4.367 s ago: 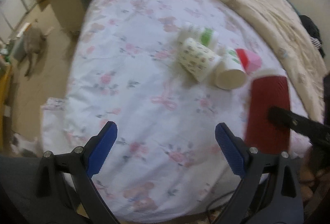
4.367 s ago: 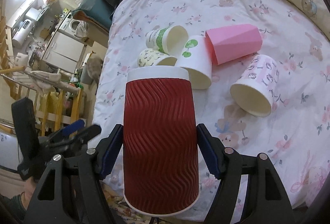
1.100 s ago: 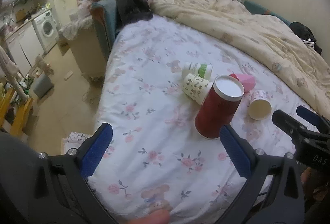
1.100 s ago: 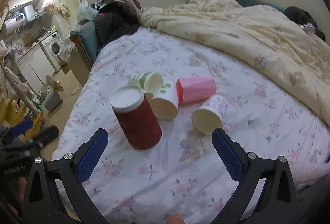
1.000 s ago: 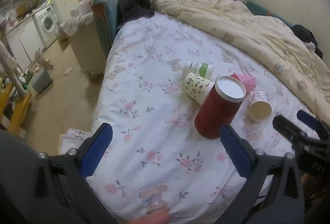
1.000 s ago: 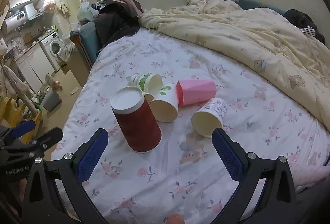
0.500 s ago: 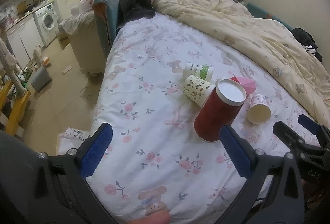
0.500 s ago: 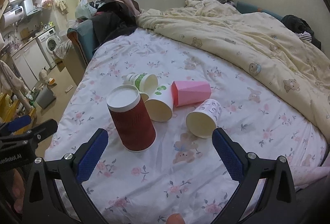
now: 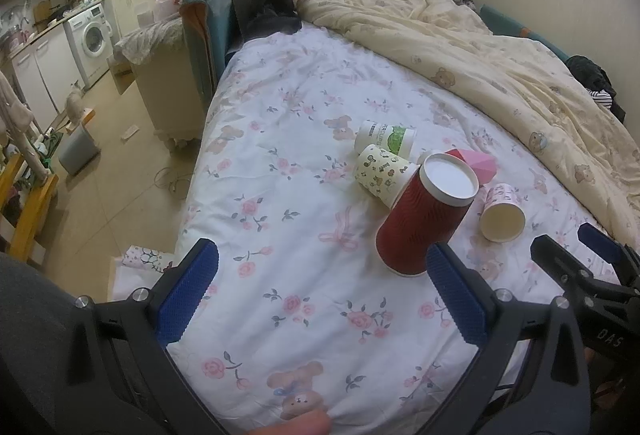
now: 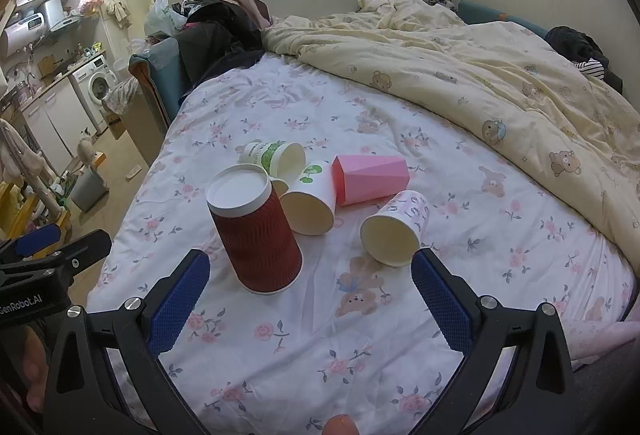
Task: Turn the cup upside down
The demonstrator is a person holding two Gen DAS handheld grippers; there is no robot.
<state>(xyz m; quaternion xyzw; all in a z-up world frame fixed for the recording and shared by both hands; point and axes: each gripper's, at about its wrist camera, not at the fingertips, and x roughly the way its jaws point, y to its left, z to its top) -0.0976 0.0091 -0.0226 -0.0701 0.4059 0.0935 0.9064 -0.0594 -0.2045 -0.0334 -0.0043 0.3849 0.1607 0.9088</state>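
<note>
We held both grippers, left (image 9: pixel 322 295) and right (image 10: pixel 310 299), spread and empty, the red cup (image 10: pixel 254 229) standing rim-down, axis upright, ahead between them.

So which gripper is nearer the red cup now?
Roughly equal. The left gripper sits to the red cup's left, the right gripper to its right, both open and drawn back.

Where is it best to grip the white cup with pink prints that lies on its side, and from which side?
Probably across its round body, at mid-length. The pink-print cup lies on the bedsheet with its open mouth towards the open right gripper, so come from above, one finger on each curved side. The thin paper rim would likely crush. The pink faceted cup lies close behind.
</note>
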